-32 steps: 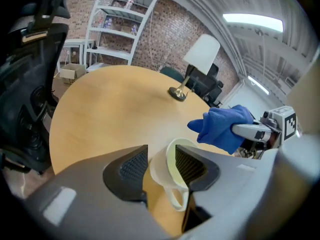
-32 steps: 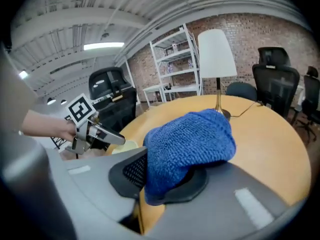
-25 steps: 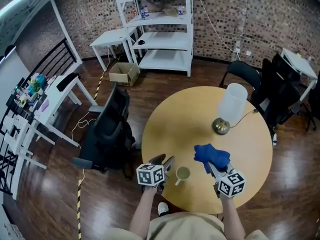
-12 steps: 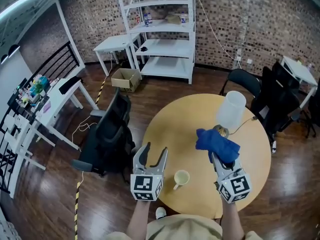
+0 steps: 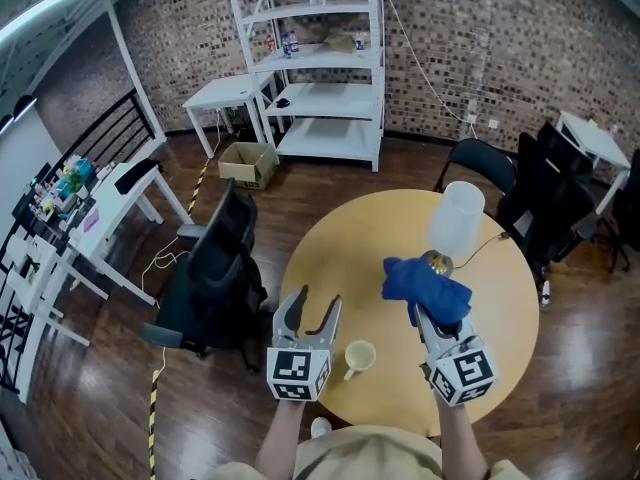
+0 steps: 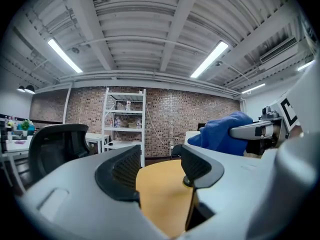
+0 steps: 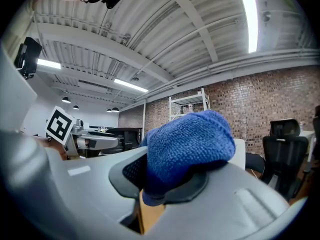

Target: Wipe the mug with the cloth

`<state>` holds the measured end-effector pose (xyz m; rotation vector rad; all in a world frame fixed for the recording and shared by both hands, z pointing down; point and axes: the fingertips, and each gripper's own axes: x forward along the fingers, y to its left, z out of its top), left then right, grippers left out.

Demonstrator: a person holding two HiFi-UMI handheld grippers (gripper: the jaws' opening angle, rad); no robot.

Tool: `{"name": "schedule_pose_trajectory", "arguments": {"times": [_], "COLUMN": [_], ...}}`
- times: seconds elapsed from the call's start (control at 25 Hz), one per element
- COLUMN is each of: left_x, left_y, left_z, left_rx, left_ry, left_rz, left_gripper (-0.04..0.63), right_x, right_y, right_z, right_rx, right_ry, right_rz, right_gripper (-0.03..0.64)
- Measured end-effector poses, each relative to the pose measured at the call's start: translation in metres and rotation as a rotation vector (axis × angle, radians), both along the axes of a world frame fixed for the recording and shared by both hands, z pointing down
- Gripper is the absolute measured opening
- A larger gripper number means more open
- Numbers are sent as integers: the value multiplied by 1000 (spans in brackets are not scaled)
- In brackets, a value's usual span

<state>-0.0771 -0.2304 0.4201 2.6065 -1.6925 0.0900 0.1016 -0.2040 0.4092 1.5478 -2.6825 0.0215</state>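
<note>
Right tongs [image 5: 418,316] gripped blue terry cloth [image 5: 425,283]; left tongs [image 5: 313,304], jaws just opened wider, empty; small cream mug [image 5: 359,356] stood on round wooden table [image 5: 340,258]

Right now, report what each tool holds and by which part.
The right tool grips the blue cloth by a bunched end; the rest bulges past its jaws. The left tool, jaws just opening, holds nothing.

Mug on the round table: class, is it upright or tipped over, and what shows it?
Upright. In the head view the mug shows its round open mouth facing up, standing on the table.
</note>
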Motion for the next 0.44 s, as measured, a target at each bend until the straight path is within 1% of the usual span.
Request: {"name": "schedule_pose_trajectory", "arguments": {"times": [0.44], "left_x": [9], "left_y": [6], "left_z": [-11], "left_rx": [20], "left_ry": [5], "left_rz": [17], "left_gripper": [222], "right_x": [5], "right_y": [10], "right_z": [-9], "right_rx": [20], "right_ry": [10], "right_rz": [17], "right_gripper": [61]}}
